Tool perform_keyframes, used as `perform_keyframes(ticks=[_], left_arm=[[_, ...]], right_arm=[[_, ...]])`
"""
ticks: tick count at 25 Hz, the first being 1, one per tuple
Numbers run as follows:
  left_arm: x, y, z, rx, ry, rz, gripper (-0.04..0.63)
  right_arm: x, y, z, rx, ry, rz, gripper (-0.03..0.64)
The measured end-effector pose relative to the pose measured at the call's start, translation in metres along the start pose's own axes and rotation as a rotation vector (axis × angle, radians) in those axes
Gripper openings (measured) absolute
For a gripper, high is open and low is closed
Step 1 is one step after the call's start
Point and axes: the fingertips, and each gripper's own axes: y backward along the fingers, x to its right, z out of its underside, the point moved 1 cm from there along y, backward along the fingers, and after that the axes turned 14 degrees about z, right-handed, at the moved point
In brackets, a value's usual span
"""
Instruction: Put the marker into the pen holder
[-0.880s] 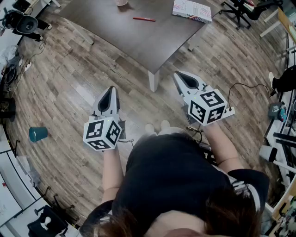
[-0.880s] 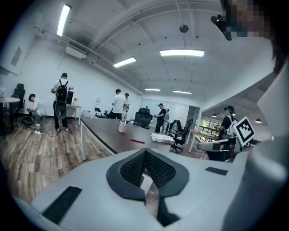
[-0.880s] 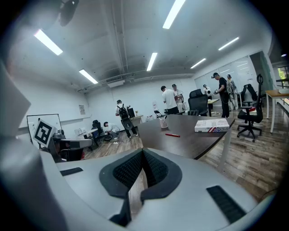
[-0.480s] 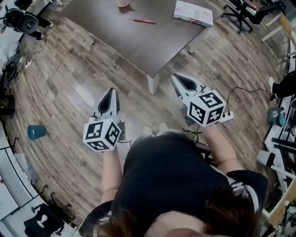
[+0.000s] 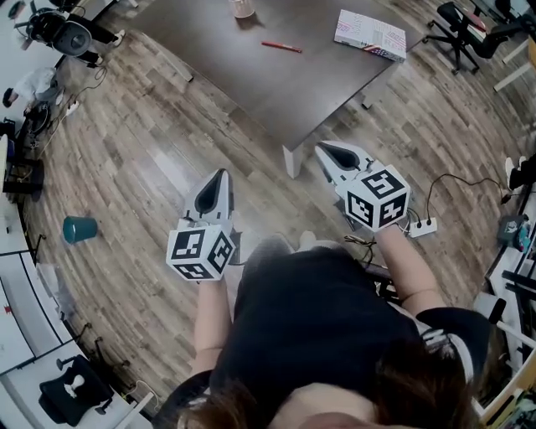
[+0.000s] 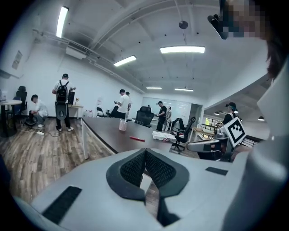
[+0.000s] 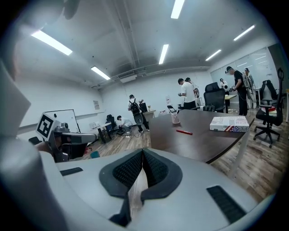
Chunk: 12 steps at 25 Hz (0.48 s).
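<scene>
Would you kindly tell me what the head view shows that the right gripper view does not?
Only the head view shows the white power strip on the floor and the person's dark top. Only the right gripper view shows the ceiling lights and people standing beyond the table. Both show the table, the red marker lying on it, the pen holder and the flat printed box.

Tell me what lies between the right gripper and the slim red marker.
Only bare dark tabletop separates the right gripper and red marker, per head view.
</scene>
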Motion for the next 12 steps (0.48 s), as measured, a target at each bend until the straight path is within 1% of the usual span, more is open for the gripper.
perform_keyframes(ticks=[2,4,6,12], left_arm=[[-0.004,0.002,0.002,-0.012,-0.006,-0.007,0.028],[-0.014,0.003,0.004,-0.021,0.004,-0.013,0.028],[-0.023,-0.001,0.004,-0.02,0.019,-0.002,0.028],[-0.065,-0.02,-0.013,-0.027,-0.006,0.07,0.028]], right_arm=[[-0.008,-0.007,0.0,-0.005,-0.001,-0.025,0.02],[-0.017,-0.014,0.001,-0.014,0.012,-0.047,0.021],[-0.021,-0.022,0.002,-0.03,0.029,-0.051,0.05],[-0.024,-0.069,-0.008,-0.051,0.027,0.017,0.077]])
